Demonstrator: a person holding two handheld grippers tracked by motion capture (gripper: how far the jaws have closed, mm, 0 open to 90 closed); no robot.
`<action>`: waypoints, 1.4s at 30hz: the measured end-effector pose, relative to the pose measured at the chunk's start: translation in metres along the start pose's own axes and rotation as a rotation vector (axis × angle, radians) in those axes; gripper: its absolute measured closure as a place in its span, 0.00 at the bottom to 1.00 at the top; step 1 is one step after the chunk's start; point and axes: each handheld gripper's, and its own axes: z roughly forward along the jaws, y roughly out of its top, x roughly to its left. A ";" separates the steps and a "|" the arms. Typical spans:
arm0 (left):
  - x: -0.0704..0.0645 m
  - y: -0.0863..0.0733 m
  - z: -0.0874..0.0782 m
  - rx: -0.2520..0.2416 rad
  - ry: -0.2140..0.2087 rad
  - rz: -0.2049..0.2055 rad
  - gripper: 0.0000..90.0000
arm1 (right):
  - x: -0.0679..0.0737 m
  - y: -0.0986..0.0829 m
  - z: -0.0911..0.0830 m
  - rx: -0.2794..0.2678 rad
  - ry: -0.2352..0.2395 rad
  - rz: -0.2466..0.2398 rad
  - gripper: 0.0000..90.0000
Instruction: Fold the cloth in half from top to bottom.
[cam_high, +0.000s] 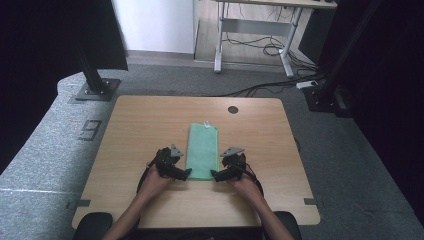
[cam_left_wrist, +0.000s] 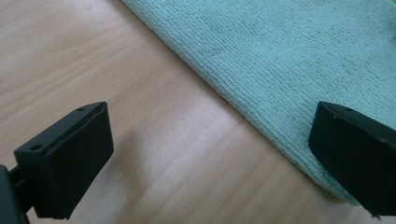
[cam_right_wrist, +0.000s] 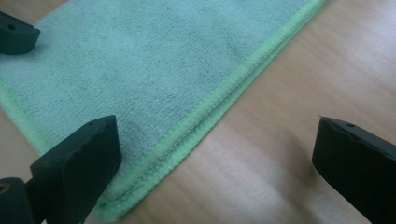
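Where the high view looks down on the wooden table (cam_high: 150, 120), a green towel (cam_high: 202, 147) lies as a narrow, already folded strip near the middle of the surface, its long sides running from the near edge toward the far edge, a small white tag at its far end. The left gripper (cam_high: 186, 173) sits at the strip's near left corner and the right gripper (cam_high: 214, 175) at its near right corner, each held by a hand coming in from the near edge.

In the left gripper view, the left gripper (cam_left_wrist: 210, 158) has its jaws wide apart: one hangs over bare wood, the other over the towel (cam_left_wrist: 289, 60), so they straddle its smooth folded edge without pinching it.

In the right gripper view, the right gripper (cam_right_wrist: 217, 163) is likewise spread wide, straddling the stitched, layered hem of the towel (cam_right_wrist: 154, 65), one jaw over cloth and one over wood; the other gripper's jaw tip shows at the far corner.

Judging from this, one lengthwise fold looks done; the near end has yet to be gripped and carried toward the far end.
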 end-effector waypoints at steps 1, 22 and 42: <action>-0.002 -0.003 -0.002 -0.003 -0.006 -0.001 0.00 | 0.001 -0.001 -0.001 -0.001 0.003 0.000 0.01; 0.005 0.014 -0.008 -0.020 -0.017 -0.040 0.00 | 0.031 -0.027 -0.027 0.015 0.071 -0.036 0.01; 0.009 0.004 0.009 -0.009 -0.029 -0.074 0.02 | 0.017 -0.017 -0.029 0.004 0.096 -0.018 0.05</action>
